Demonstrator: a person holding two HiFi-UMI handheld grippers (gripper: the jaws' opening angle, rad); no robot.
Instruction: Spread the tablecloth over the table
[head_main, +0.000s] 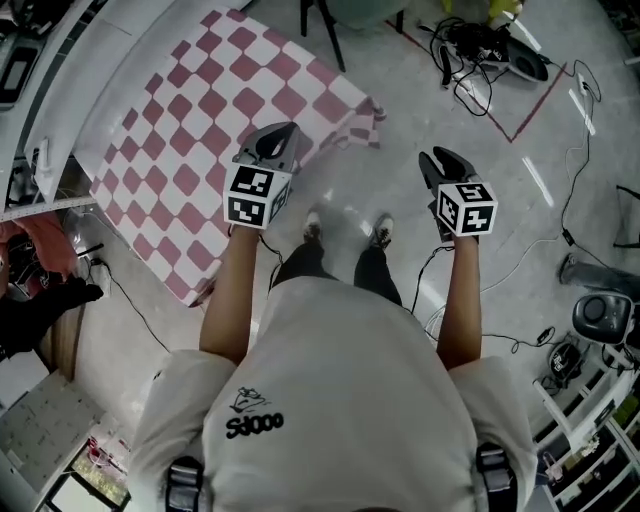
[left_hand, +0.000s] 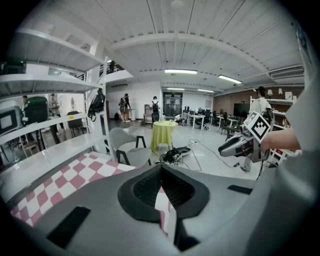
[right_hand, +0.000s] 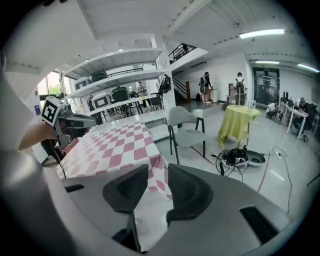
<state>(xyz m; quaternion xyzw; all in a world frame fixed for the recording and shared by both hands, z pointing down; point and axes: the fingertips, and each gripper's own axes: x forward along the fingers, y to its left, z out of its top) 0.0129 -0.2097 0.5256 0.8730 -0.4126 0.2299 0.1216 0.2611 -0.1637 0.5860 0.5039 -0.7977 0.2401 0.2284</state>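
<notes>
Gripping tablecloth (head_main: 200, 130) edge w/ L gripper (head_main: 277, 135) | R gripper (head_main: 443, 158) jaws apart, empty, off cloth

The pink-and-white checked cloth tablecloth (head_main: 230, 110) looks thin, soft and matt, and hangs in loose folds at its corner. The pale stone-like floor (head_main: 410, 115) is polished and glossy, mirroring the lights. The left gripper (left_hand: 161, 189) and right gripper (right_hand: 155, 187) have smooth, matt grey plastic shells with dark, finely ribbed pads (right_hand: 187, 192).
</notes>
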